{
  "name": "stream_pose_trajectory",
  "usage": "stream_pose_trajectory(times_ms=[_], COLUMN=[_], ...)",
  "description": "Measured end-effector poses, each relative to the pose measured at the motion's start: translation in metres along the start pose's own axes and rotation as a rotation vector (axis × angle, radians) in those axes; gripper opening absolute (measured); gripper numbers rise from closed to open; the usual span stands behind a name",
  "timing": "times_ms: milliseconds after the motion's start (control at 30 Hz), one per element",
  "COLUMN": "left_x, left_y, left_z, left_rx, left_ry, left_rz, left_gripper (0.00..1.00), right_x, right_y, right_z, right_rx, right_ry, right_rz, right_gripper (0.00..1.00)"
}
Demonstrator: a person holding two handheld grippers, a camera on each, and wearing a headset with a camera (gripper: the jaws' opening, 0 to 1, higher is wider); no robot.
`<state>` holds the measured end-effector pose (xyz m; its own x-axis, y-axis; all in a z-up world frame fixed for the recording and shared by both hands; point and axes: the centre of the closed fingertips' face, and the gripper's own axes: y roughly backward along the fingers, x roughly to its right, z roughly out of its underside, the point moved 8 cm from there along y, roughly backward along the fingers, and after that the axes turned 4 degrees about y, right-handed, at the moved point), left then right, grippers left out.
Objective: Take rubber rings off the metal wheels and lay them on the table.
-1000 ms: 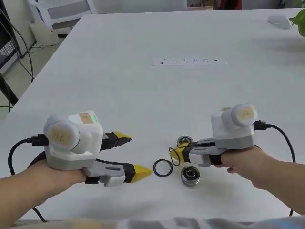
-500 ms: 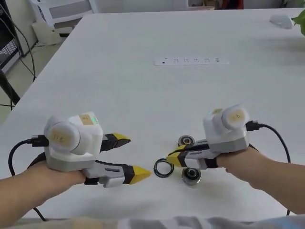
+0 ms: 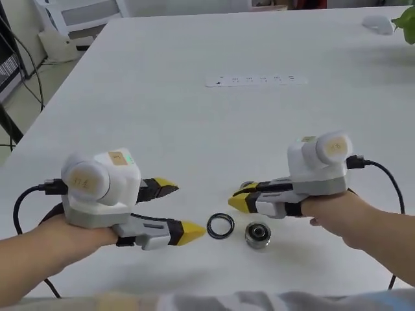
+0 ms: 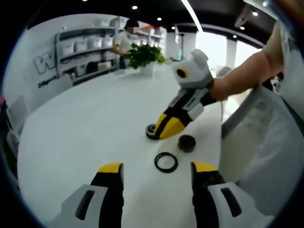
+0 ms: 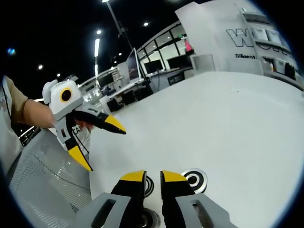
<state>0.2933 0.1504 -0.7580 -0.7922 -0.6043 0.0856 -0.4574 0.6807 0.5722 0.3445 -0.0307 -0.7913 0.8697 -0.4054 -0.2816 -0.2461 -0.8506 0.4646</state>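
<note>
Looking from the near edge of the counter (image 3: pixel 194 129) outward, I see a black rubber ring (image 3: pixel 220 225) lying flat and free, just beside a metal wheel (image 3: pixel 258 234). My left hand-held gripper (image 3: pixel 179 208) hovers left of the ring, jaws spread, empty. My right hand-held gripper (image 3: pixel 240 196) is clenched on nothing, partly hiding a second wheel (image 5: pixel 194 179). Toward the far edge lies a power strip (image 3: pixel 255 81).
</note>
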Motion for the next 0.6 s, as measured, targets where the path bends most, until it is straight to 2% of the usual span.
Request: stream_pose_trajectory(times_ms=[333,400,600], left_x=[-0.004,-0.002,-0.002], left_y=[-0.007,-0.009,-0.015], left_z=[-0.006,-0.006,-0.011], left_rx=[-0.017,-0.041,-0.036], left_ry=[0.014,0.047,0.028], left_rz=[-0.005,0.017,0.014], left_gripper=[0.60,0.56,0.56], right_x=[0.008,0.012,0.019], right_y=[0.016,0.022,0.033], right_z=[0.001,0.002,0.003], right_rx=[0.034,0.042,0.057], right_ry=[-0.019,-0.025,-0.039], right_rz=[0.035,0.044,0.077], right_gripper=[0.09,0.09,0.10])
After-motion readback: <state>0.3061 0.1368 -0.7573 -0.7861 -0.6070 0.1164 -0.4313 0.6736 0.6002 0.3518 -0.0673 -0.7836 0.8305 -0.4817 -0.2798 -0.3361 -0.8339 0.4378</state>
